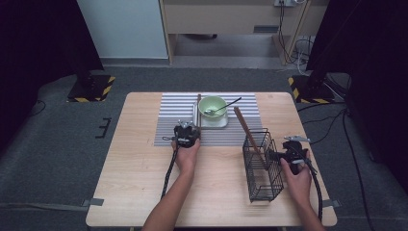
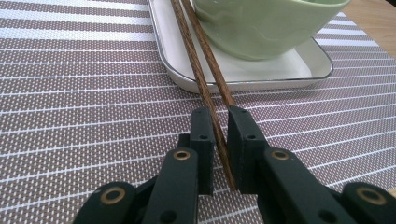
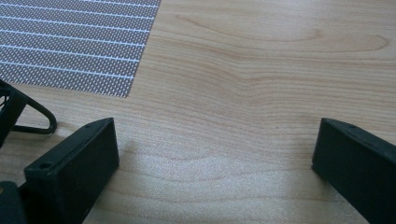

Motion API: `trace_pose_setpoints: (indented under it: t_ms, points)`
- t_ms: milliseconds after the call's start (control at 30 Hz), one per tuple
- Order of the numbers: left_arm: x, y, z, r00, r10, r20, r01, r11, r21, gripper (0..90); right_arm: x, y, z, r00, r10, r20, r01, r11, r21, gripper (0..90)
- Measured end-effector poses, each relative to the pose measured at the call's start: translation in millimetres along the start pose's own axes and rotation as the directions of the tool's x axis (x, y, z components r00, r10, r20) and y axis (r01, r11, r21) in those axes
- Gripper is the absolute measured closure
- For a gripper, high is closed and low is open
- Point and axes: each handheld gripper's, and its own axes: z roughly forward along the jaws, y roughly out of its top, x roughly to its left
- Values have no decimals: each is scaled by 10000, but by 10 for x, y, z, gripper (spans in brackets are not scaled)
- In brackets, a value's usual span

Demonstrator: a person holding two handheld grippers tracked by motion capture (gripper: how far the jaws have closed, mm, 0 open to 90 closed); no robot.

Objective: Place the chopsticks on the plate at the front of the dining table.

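Jaws: left gripper [image 2: 220, 140] pinching chopsticks [image 2: 205, 70] | right gripper [image 3: 215, 154] wide, apparently empty

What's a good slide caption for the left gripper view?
Left hand-held gripper closed on a pair of wooden chopsticks lying across the white tray beside a green bowl.

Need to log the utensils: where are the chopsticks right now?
In the left gripper view, the chopsticks lie between the left tool's jaws, their far ends on the white tray beside the green bowl.

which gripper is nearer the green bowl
Left. The left gripper sits just in front of the bowl, closed on a chopstick by the tray. The right gripper is off beside the wire basket.
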Motion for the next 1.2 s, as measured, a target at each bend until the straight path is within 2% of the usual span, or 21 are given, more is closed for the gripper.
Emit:
trace_pose_setpoints:
  t_ms: [267,500,600,700,900,1000,1200]
  points:
    - [18,3,-14,10000,8,-21,-8,10000,-71,757,1,0,0,10000,9,0,-9,10000,4,7]
    - [-14,39,-127,10000,76,40,-74,9994,-352,720,1,0,0,10000,12,1,-12,10000,4,7]
    - [-58,56,-173,9997,249,14,-248,9979,-597,678,1,0,0,10000,12,1,-12,10000,2,7]
    - [-77,64,-188,9994,319,-94,-325,9974,-648,585,0,0,0,10000,2,1,-2,10000,0,7]
    - [-91,38,-152,9985,491,-244,-502,9977,-445,434,1,0,0,10000,9,1,-9,10000,3,7]
    - [-129,16,-115,9956,869,-346,-881,9955,-356,414,1,0,0,10000,11,2,-11,10000,3,7]
    - [-156,-16,-59,9930,1082,-463,-1092,9938,-198,406,0,0,0,10000,4,1,-4,10000,0,7]
